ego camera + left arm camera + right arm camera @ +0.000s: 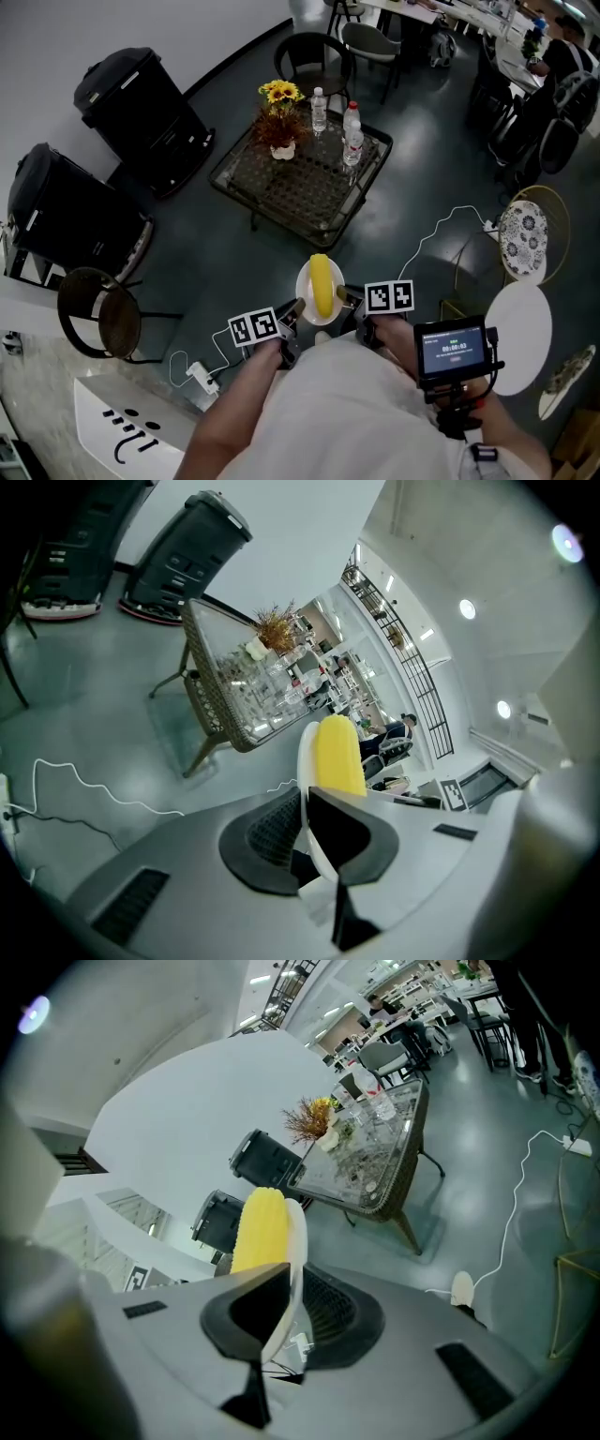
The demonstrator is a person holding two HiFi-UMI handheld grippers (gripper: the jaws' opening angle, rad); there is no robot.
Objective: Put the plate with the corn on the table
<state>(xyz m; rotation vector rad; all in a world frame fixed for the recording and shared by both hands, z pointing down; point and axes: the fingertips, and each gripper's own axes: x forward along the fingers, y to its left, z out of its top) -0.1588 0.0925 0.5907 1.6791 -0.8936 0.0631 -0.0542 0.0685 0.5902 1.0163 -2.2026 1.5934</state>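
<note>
While held in mid-air, well short of the table [291, 192] | plate [306, 279] with corn [322, 286] pinched at opposite rims | clenched on plate: left gripper [296, 311], right gripper [346, 299] | likely stiff, light, breakable; corn loose, apt to roll; keep level, rim grips adequate

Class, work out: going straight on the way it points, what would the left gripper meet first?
The plate, whose rim the left gripper clamps, with the corn on it; beyond, perhaps the table.
</note>
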